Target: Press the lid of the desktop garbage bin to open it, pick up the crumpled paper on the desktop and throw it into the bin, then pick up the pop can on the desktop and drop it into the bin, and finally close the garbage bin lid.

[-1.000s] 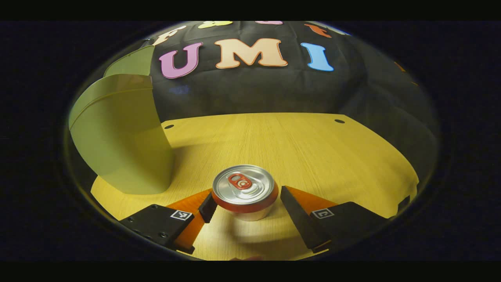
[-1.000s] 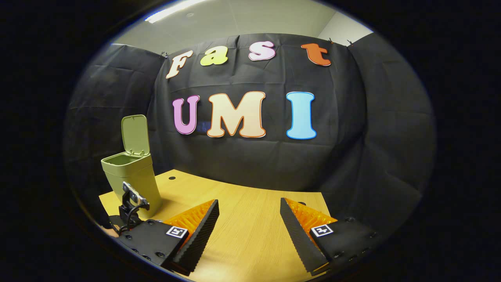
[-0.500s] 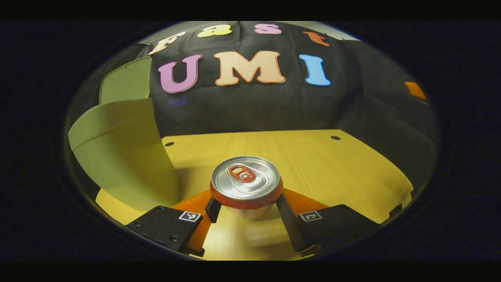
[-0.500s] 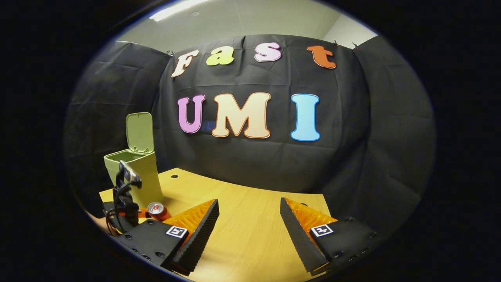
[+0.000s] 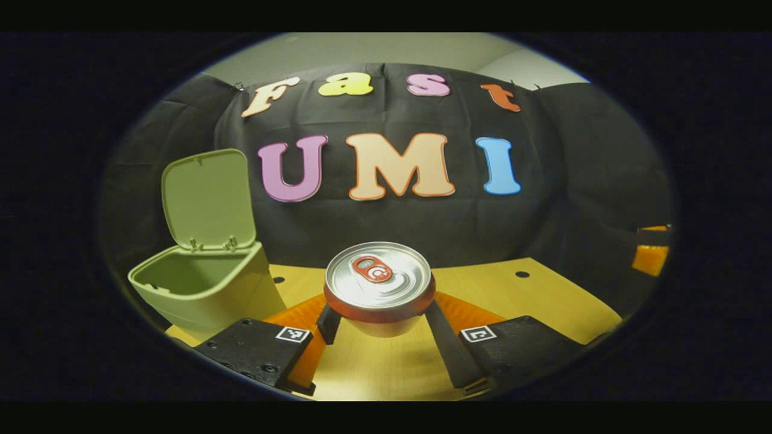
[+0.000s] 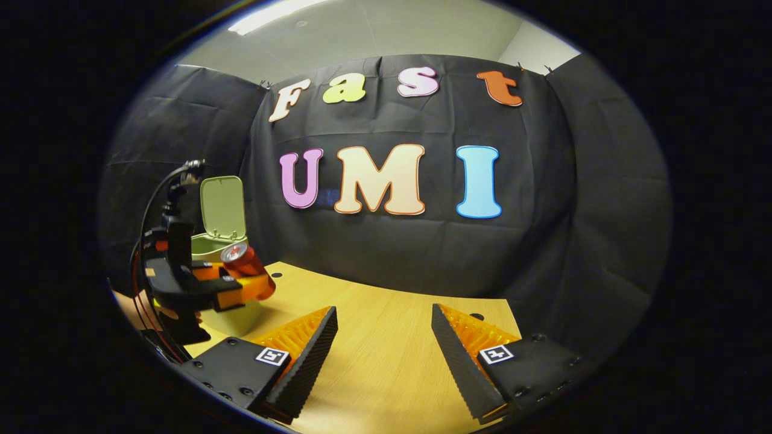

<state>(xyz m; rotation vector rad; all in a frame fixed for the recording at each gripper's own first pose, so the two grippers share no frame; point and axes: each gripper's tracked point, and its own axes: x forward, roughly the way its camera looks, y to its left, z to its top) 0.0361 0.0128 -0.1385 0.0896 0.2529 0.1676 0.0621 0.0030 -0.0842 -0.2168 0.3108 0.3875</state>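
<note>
A red pop can (image 5: 379, 288) with a silver top is held off the table, upright, with my left gripper (image 5: 380, 322) shut on its body. The green bin (image 5: 202, 289) stands to the can's left, its lid (image 5: 208, 200) raised upright and its mouth open. In the right gripper view the left gripper (image 6: 208, 289) holds the can (image 6: 244, 265) in the air in front of the bin (image 6: 211, 246), whose lid (image 6: 222, 207) stands up. My right gripper (image 6: 384, 337) hangs open over the table with nothing between its fingers. The crumpled paper is hidden from me.
The wooden table (image 6: 386, 355) stretches ahead of my right gripper, with small dark holes (image 5: 522, 274) near its back edge. Black cloth walls close the booth behind and at both sides.
My left gripper closed on the can and lifted it off the table, rising level with the bin's open mouth. My right gripper stayed almost still.
</note>
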